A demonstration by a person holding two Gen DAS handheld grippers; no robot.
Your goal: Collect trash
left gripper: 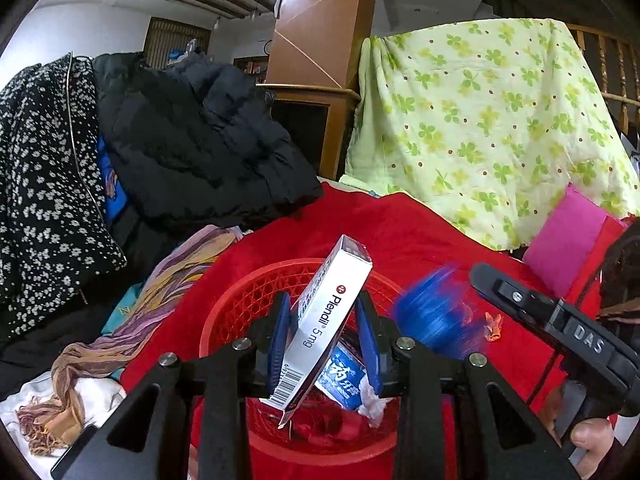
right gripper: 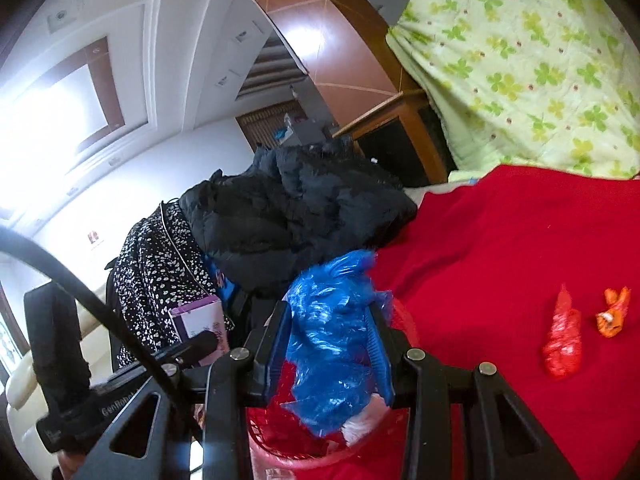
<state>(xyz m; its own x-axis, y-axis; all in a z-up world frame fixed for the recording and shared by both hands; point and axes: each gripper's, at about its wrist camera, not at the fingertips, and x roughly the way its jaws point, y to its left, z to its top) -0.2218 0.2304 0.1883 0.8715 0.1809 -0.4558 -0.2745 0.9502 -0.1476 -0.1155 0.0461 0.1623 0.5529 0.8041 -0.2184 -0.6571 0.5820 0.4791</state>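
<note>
The left tongs [left gripper: 323, 344] are clenched on a white medicine box [left gripper: 320, 344], which tilts between the blue pads directly above a red mesh basket [left gripper: 240, 304]. The basket sits on a red blanket [left gripper: 420, 232] and already contains a blue packet [left gripper: 340, 380], some crumpled white paper [left gripper: 374, 402] and red scraps.

The right tongs [right gripper: 330, 344] are grasping a crumpled blue plastic bag [right gripper: 332, 336] (motion-blurred in the left wrist view), held over the basket's right rim. The surface under the blanket is hidden, so whether it is a bed or a sofa cannot be told.

Further right on the blanket lie a red wrapper [right gripper: 562, 340] and an orange wrapper [right gripper: 612, 312], close together but apart, and well clear of the basket.

Behind the basket are a black puffer jacket [left gripper: 192, 136], a black-and-white floral garment [left gripper: 44, 200] and a striped scarf [left gripper: 168, 292]. A green clover-print sheet [left gripper: 488, 120] drapes over a wooden railing at the back.
</note>
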